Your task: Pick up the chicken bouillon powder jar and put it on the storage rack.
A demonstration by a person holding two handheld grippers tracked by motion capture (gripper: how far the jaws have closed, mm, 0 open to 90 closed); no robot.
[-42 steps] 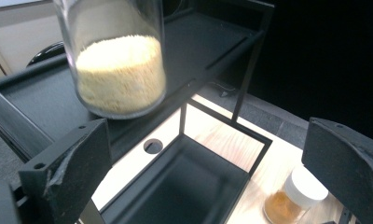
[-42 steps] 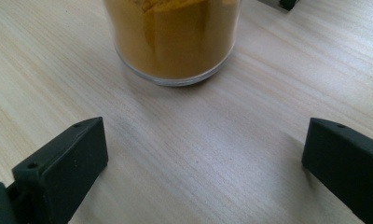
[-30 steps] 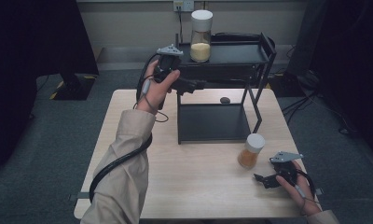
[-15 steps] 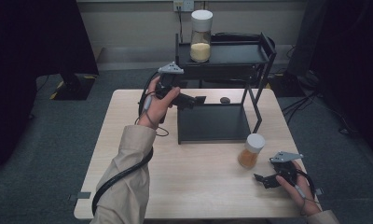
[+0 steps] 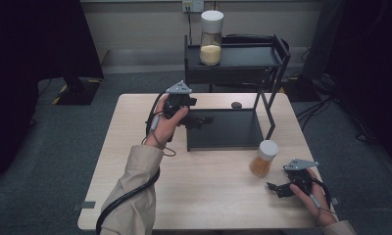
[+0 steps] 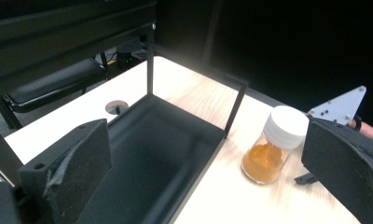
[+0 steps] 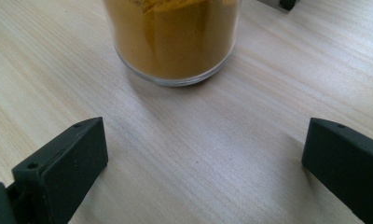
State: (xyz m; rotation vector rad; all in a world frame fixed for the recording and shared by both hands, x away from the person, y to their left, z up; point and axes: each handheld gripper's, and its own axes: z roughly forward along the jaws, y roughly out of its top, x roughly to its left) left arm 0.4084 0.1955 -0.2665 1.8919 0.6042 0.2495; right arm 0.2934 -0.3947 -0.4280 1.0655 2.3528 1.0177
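My right gripper (image 5: 277, 188) sits released just short of the orange jar (image 5: 262, 159); my left gripper (image 5: 196, 120) hangs released over the black tray (image 5: 233, 134).

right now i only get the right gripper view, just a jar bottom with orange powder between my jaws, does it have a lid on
Observer: Yes, the orange jar has a white lid.
Operator: where's the other gripper
Observer: The left gripper hovers open over the black tray, the rack's lower level.
Operator: any other jar around
Observer: A taller jar of pale powder stands on the rack's top shelf.
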